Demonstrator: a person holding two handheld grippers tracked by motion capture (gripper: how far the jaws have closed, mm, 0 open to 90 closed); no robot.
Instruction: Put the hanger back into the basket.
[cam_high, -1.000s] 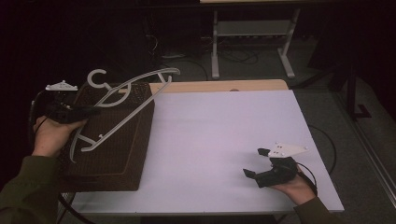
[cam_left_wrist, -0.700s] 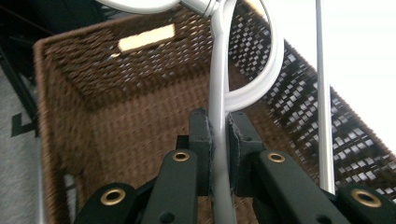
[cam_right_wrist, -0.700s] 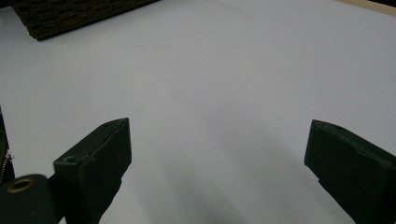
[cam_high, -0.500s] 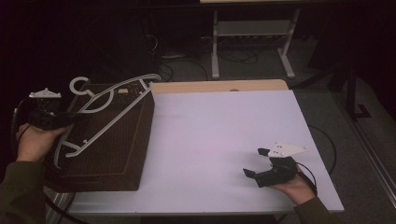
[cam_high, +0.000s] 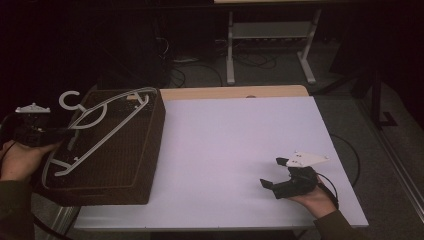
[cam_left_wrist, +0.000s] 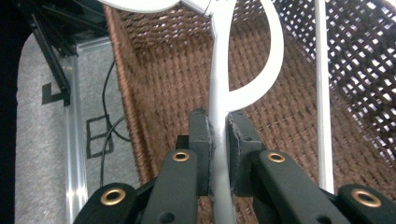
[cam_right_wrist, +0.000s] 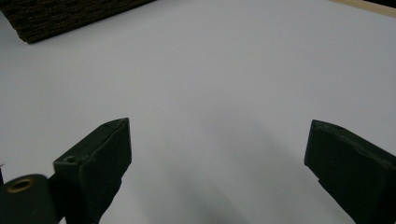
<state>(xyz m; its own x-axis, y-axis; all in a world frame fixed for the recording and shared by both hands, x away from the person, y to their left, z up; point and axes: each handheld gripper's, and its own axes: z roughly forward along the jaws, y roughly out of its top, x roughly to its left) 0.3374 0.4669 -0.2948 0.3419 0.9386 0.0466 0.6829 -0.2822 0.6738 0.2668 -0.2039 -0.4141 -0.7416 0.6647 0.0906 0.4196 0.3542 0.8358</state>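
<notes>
A white hanger (cam_high: 95, 131) is seen against a dark brown basket (cam_high: 131, 165) of woven wicker, its weave open and latticed. Black jaws with brass-coloured rivets are shown on the left claw (cam_left_wrist: 218, 135). The table (cam_high: 235, 145) is covered in plain pale lilac-white, edged with light wood.

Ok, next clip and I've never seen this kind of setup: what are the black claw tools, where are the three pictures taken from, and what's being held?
A person holds a two-jaw gripper in each hand. One camera looks down from above; the other two ride on the grippers, looking along their jaws. On the white table stands a brown wicker basket. The left gripper is clamped on a white clothes hanger lying over the basket. The right gripper rests open on the table, holding nothing.
</notes>
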